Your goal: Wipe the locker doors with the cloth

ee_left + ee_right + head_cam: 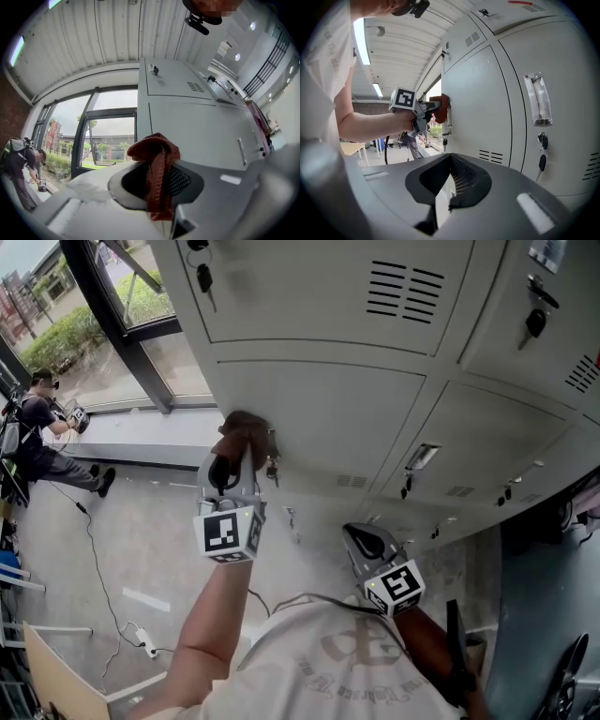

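A reddish-brown cloth (242, 426) is pinched in my left gripper (246, 439), which is shut on it. The cloth presses against the left edge of a grey locker door (347, 418), just above a small bunch of keys (273, 468) hanging in its lock. The left gripper view has the cloth (157, 173) draped between the jaws, with the locker front (197, 126) ahead. My right gripper (361, 540) hangs lower and to the right, near the lower lockers, shut and holding nothing. Its own view shows the left gripper (433, 104) with the cloth (440, 101) at the door's far edge.
Close to the right gripper, the neighbouring door has a recessed handle (538, 101) and keys (542, 150) in its lock. A person (42, 437) crouches by the window (122, 296) at the far left. A cable and power strip (145, 643) lie on the floor.
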The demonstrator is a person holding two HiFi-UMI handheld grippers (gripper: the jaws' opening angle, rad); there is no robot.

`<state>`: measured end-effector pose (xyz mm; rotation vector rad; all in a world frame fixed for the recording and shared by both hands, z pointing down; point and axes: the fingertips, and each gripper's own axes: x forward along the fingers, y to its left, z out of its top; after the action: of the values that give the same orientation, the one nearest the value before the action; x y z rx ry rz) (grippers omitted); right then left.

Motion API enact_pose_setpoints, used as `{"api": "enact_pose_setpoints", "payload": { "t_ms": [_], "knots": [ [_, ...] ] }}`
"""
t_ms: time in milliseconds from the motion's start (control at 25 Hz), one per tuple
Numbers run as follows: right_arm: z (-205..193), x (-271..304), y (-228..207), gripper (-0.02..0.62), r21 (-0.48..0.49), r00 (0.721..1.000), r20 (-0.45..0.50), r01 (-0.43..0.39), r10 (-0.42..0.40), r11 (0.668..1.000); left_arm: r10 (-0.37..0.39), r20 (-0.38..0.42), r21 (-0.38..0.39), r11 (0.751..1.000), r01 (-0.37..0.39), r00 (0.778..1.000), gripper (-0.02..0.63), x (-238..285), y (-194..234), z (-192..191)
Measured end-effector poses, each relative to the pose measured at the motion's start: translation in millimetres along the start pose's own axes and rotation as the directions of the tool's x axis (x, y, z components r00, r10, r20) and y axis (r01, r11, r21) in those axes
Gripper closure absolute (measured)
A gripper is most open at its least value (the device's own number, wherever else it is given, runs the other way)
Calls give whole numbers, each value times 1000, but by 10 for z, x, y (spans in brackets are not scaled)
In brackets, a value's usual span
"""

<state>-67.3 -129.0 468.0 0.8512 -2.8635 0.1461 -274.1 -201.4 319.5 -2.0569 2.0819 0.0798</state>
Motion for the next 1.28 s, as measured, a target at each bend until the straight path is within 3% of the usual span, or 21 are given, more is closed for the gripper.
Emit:
{"api": "enact_pose_setpoints", "payload": {
  "t_ms": [200,320,480,720,1000,1120,1280],
  "knots": [
    [-32,11,-2,588,7,1000,-6,1,-1,1000,-1,-69,-61,998,-3,998,518,-39,158,-380],
    [-30,27,14,588,6,1000,-5,-3,3,1000,-36,-45,-107,994,31,998,523,-30,65,-381],
    [-24,31,10,588,4,1000,-3,-6,6,1000,-135,1,-137,981,134,991,525,-15,-168,-300],
    [-11,6,4,588,8,1000,4,-3,3,1000,-221,-38,-52,974,219,975,525,45,-671,-225],
    [-39,-88,-99,588,17,1000,6,25,-25,1000,-314,-54,41,948,316,948,523,119,-1225,-272],
    [-48,-97,-115,588,20,1000,4,27,-27,999,-319,-81,90,941,326,944,523,119,-1307,-339],
    [-36,-60,-101,588,21,1000,11,21,-21,1000,-273,-129,95,953,286,953,522,66,-1080,-486]
  ]
}}
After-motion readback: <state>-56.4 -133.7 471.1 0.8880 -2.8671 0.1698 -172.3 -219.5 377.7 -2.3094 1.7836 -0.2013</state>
